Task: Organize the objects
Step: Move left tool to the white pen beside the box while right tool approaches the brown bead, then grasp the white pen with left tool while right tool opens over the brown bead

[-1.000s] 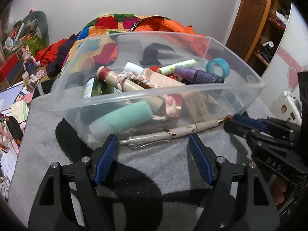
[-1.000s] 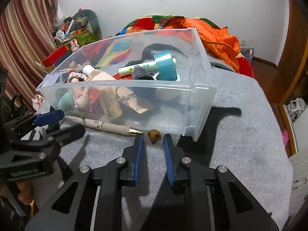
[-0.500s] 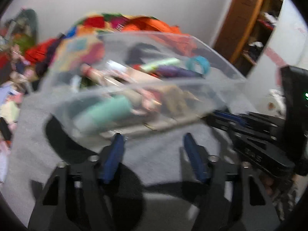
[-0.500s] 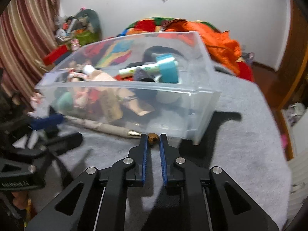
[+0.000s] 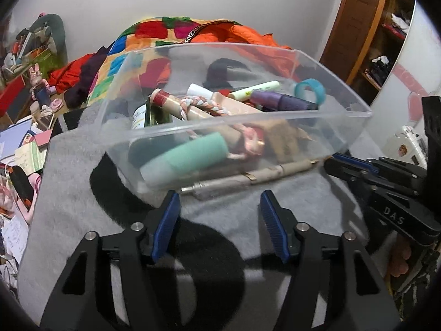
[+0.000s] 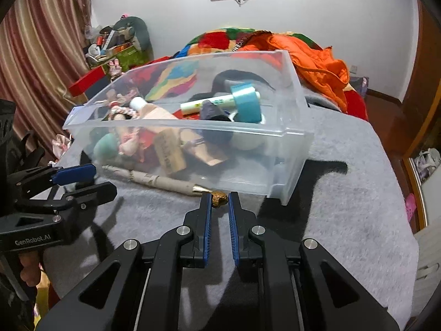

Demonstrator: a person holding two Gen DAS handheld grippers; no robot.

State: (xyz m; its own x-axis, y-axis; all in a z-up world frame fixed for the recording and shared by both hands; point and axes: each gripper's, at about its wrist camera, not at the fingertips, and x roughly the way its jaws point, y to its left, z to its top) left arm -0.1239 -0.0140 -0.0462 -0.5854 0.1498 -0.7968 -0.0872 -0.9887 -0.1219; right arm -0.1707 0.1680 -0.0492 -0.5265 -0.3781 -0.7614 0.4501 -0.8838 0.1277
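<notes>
A clear plastic bin (image 5: 275, 121) (image 6: 289, 149) stands on the grey blanket, filled with bottles, tubes, a braided rope and a blue tape ring (image 6: 246, 102). A beige pen (image 5: 248, 178) (image 6: 165, 180) lies on the blanket along the bin's near wall. A small brown walnut (image 6: 219, 198) lies at the pen's tip. My right gripper (image 6: 219, 201) has its tips closed around the walnut on the blanket. My left gripper (image 5: 219, 209) is open and empty, just short of the pen. The right gripper also shows in the left wrist view (image 5: 355, 165).
Colourful bedding and an orange jacket (image 6: 311, 55) are piled behind the bin. Cluttered books and toys (image 5: 24, 138) lie left of the blanket. A wooden door (image 5: 355, 22) stands at the right. The left gripper shows at left in the right wrist view (image 6: 74, 178).
My right gripper moved forward and narrowed its jaws around the walnut. My left gripper moved slightly closer to the pen and stayed open.
</notes>
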